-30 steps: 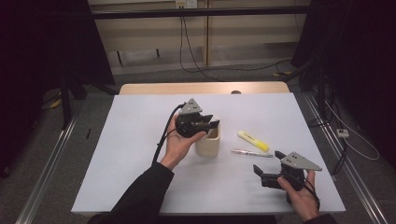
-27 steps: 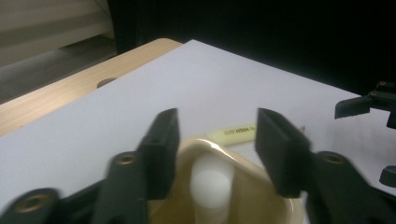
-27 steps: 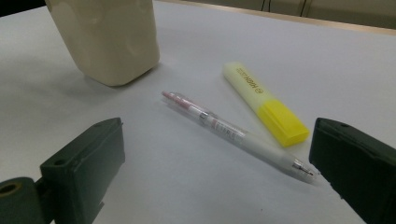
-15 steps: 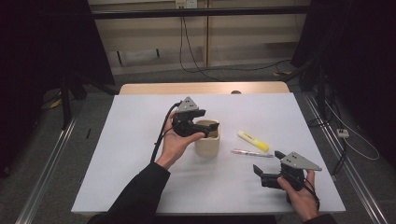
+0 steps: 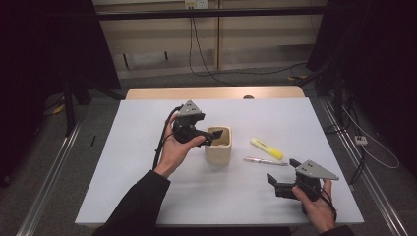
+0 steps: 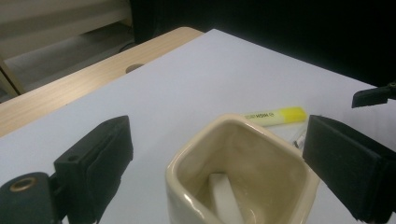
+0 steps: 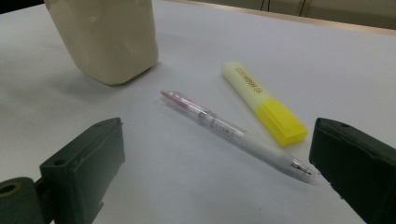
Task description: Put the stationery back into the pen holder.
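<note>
Left gripper point(image 5: 215, 135) above cream cup point(image 5: 219, 145), jaws just opened wide, nothing pinched; cup mouth between the pads in the left gripper view, pads clear of the rim. White stick-like item point(image 6: 227, 196) lying inside the cup point(image 6: 243, 172), leaning against the wall. Cup upright, mid-table, slightly left of centre.

Handling, judged: glazed ceramic, stiff, fairly heavy, slippery, would chip if dropped. Best hold: across two opposite flat walls just below the rim, or one wall pinched inside-out.

Right of cup: clear pen point(image 5: 265, 161), near side; yellow highlighter point(image 5: 266, 148) just beyond it, apart from it. Both light and rigid; pen barrel smooth, likely to roll. Best taken mid-barrel.

Right gripper point(image 5: 276, 185) near right corner, jaws wide, empty, aimed at pen point(image 7: 233, 130) and highlighter point(image 7: 264, 102).

Surface: white matt table point(image 5: 147, 196), wooden strip point(image 5: 211, 92) along far edge. Room dim, dark curtains both sides, cables on floor beyond.
</note>
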`<action>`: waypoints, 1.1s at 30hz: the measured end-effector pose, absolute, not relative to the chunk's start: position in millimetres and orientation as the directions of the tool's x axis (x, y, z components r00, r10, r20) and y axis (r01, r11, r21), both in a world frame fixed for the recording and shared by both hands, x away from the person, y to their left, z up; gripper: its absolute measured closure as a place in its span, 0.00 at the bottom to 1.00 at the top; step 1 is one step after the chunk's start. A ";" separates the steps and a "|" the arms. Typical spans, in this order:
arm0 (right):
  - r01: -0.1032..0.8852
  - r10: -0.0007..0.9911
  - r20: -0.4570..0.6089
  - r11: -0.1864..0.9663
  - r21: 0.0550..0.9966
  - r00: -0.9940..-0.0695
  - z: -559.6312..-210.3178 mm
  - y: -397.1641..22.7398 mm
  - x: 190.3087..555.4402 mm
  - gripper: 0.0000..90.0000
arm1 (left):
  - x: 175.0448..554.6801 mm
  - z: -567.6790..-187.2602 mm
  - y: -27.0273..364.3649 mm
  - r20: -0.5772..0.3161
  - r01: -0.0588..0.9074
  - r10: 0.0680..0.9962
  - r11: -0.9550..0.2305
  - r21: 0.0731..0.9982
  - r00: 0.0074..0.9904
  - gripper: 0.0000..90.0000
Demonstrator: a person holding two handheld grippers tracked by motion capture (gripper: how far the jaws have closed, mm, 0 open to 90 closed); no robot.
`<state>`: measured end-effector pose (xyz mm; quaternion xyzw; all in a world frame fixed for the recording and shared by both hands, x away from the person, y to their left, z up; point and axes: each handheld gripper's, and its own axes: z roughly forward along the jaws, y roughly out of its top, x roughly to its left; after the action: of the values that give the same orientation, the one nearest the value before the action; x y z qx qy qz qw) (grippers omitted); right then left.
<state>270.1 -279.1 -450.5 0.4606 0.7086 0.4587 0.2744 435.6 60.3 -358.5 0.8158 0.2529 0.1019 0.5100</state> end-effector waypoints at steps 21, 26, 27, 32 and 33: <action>0.417 0.916 0.041 0.142 0.897 -0.400 -447.4 -285.3 271.1 0.04 | 420.1 -377.2 118.7 -0.089 0.384 0.580 -0.408 0.829 0.809 0.07; 0.424 0.911 0.035 0.157 0.892 -0.411 -443.5 -286.8 273.1 0.04 | 412.9 -383.2 128.9 -0.087 0.398 0.584 -0.429 0.811 0.807 0.07; 0.426 0.911 0.029 0.164 0.890 -0.411 -442.5 -287.7 273.9 0.04 | 411.1 -384.9 131.4 -0.113 0.414 0.579 -0.419 0.808 0.808 0.07; 0.450 0.913 0.041 0.161 0.878 -0.406 -440.2 -292.0 279.9 0.05 | 405.1 -390.9 146.3 -0.127 0.430 0.589 -0.408 0.805 0.798 0.07; 0.455 0.913 0.041 0.163 0.875 -0.406 -440.1 -292.5 281.6 0.06 | 403.8 -391.5 148.9 -0.122 0.430 0.595 -0.410 0.805 0.795 0.07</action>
<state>281.6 -292.5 -440.1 0.4776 0.7161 0.4361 0.2625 403.8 148.9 -391.5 0.8345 0.3069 0.0921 0.4484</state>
